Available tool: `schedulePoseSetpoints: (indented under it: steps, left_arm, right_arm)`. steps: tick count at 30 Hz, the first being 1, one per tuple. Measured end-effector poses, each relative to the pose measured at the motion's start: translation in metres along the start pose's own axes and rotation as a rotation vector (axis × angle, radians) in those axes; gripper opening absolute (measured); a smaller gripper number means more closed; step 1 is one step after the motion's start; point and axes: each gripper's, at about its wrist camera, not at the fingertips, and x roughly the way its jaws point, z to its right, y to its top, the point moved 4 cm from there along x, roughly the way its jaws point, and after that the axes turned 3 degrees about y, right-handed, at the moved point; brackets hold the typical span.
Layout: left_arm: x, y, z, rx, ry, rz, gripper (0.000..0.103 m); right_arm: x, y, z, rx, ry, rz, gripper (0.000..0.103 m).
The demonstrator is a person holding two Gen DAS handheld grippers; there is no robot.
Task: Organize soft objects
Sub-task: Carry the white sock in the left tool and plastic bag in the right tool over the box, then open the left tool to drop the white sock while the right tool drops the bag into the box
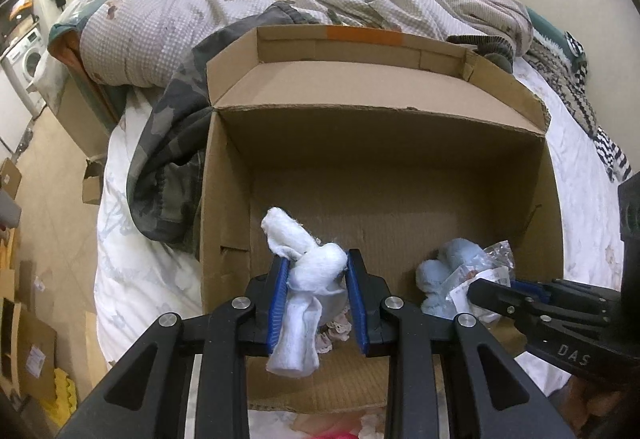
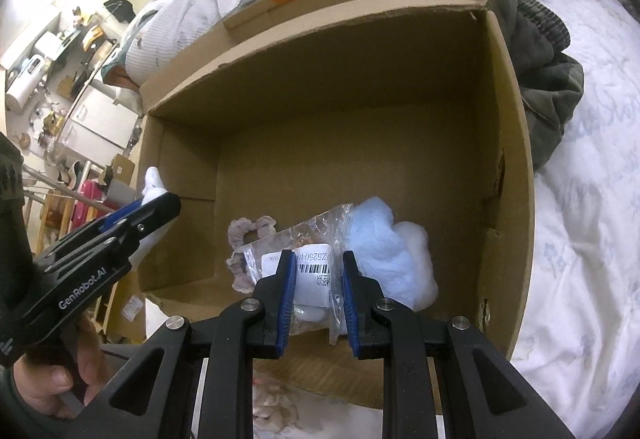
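Observation:
An open cardboard box [image 1: 380, 159] stands on the bed. My left gripper [image 1: 316, 259] is shut on a white fluffy sock [image 1: 298, 339], held over the box's near left corner; the sock's ends stick out above and below the pads. My right gripper [image 2: 317, 255] is shut on a clear plastic packet [image 2: 304, 235] with a barcode label, low inside the box [image 2: 360, 99]. A light blue fluffy item [image 2: 384, 251] lies on the box floor right of the packet, and a grey scrunchie [image 2: 240, 239] lies to its left. The left gripper [image 2: 160, 203] also shows in the right wrist view.
Rumpled checked bedding [image 1: 240, 11] and a dark camouflage garment [image 1: 172, 143] are heaped behind and left of the box. White sheet [image 2: 580, 239] spreads to the right. A hand [image 2: 52, 379] holds the left tool. Cardboard pieces [image 1: 24, 339] clutter the floor at left.

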Motion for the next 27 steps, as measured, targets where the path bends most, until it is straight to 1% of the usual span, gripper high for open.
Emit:
schedulePoseSetpoints:
  steps: [6,8,10,11,12,13,17,25,27]
  left_arm:
    - [0.003,-0.006,0.003,0.024,0.018,-0.023,0.026]
    - [0.006,-0.009,0.003,0.029,0.027,-0.042,0.029]
    - [0.008,-0.009,0.004,0.028,0.028,-0.057,0.040]
    - [0.007,-0.010,0.005,0.024,0.020,-0.058,0.051]
    - [0.006,-0.010,0.006,0.021,0.018,-0.055,0.060]
    - [0.004,-0.010,0.006,0.020,0.021,-0.050,0.062]
    - [0.002,-0.011,0.010,0.043,0.037,-0.040,0.062]
    - [-0.001,-0.011,0.008,0.046,0.058,-0.027,0.062]
    - [-0.002,-0.012,0.007,0.048,0.060,-0.020,0.062]
  right_arm:
    - [0.004,-0.001,0.000,-0.003,-0.022,-0.017,0.024]
    - [0.006,0.000,0.000,0.000,-0.026,-0.024,0.024]
    - [0.006,-0.001,0.002,-0.002,-0.032,-0.023,0.024]
    - [0.006,-0.001,0.002,-0.002,-0.035,-0.023,0.024]
    - [0.005,0.000,0.003,0.000,-0.036,-0.022,0.024]
    - [0.006,0.001,0.003,0.003,-0.036,-0.022,0.024]
    - [0.005,0.001,0.003,0.005,-0.035,-0.018,0.024]
    - [0.004,-0.001,0.001,-0.019,-0.030,-0.010,0.024]
    - [0.003,-0.002,-0.003,-0.041,-0.032,-0.003,0.024]
